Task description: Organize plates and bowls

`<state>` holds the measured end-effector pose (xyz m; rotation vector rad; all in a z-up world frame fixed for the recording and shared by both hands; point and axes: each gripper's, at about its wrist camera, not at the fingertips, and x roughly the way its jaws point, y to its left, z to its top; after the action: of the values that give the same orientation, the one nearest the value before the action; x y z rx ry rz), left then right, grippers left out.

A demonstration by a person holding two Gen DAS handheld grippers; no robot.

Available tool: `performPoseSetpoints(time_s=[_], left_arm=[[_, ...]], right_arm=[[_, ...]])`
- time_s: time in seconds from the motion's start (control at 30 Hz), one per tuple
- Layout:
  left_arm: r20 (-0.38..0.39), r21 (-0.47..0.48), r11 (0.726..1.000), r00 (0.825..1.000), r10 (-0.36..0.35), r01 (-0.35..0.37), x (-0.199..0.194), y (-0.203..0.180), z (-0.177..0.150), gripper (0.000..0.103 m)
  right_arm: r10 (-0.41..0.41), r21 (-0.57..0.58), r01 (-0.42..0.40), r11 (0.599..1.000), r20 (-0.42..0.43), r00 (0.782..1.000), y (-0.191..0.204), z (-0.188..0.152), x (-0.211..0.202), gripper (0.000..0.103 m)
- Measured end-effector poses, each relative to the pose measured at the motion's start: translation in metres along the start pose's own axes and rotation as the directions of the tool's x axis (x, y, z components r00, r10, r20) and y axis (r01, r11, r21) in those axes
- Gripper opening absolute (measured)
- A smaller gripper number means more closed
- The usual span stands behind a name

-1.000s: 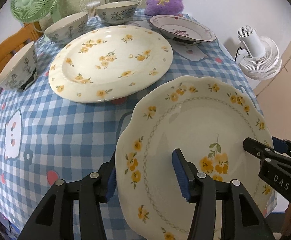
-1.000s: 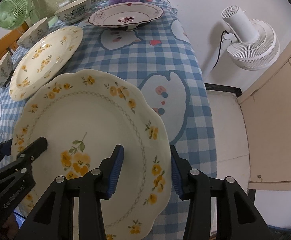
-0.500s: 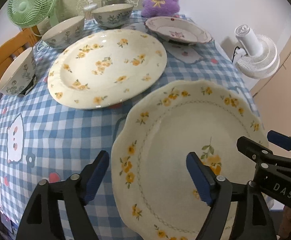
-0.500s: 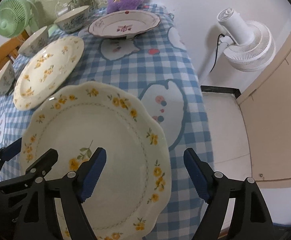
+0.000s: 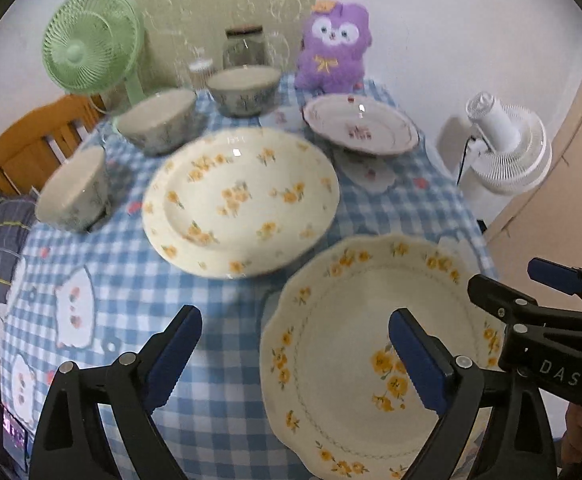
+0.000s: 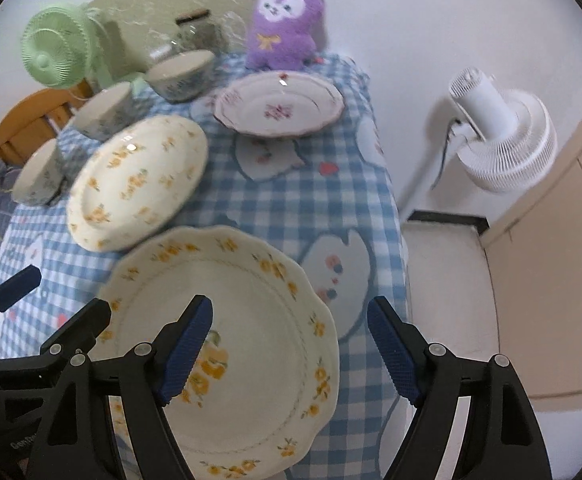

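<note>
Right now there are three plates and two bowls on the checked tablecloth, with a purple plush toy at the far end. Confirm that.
Not quite: there are three bowls, not two. The left wrist view shows one bowl by the wooden chair, a second bowl and a third bowl in front of the jar. The three plates and the purple plush toy at the far end of the tablecloth are right.

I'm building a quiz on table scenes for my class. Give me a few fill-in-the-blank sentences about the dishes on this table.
1. The number of bowls on the checked tablecloth is ____.
2. The plush toy at the far end of the table is ____ in colour.
3. The scalloped plate nearest the cameras bears flowers coloured ____.
4. The plate with pink flowers stands just in front of the ____.

Missing words: three; purple; yellow; plush toy
</note>
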<state>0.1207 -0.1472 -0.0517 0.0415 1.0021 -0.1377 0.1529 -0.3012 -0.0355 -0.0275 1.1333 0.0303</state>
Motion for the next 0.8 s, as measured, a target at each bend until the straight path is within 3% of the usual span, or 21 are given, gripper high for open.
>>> performPoseSetpoints(time_s=[0.17,0.33,0.43,0.7,0.8], left_arm=[[0.01,-0.057,0.998,1.0,0.007,-0.006,-0.016,0.01,0.016,0.096],[0.04,-0.093,0.993,0.997,0.073,-0.069,-0.035,0.013,0.033,0.096],[0.059,-0.115,0.991,0.996,0.068,-0.061,-0.046,0.015,0.042,0.096],[0.096,-0.102,0.991,0.991,0.096,-0.086,-0.06,0.021,0.064,0.096],[0.1,-0.094,0.993,0.992,0.076,-0.067,-0.058,0.027,0.073,0.096]], right_arm=[[0.027,-0.032,-0.026,0.999,0.016,1.0,0.007,0.014,-0.016,0.082],[0.058,-0.031,-0.057,0.998,0.049,0.997,0.009,0.034,-0.034,0.082],[0.074,-0.024,-0.072,0.997,0.069,0.995,0.01,0.047,-0.043,0.082],[0.076,-0.044,-0.072,0.996,0.098,0.992,0.018,0.071,-0.055,0.082],[0.08,-0.011,-0.079,0.997,0.092,0.993,0.02,0.079,-0.052,0.082]])
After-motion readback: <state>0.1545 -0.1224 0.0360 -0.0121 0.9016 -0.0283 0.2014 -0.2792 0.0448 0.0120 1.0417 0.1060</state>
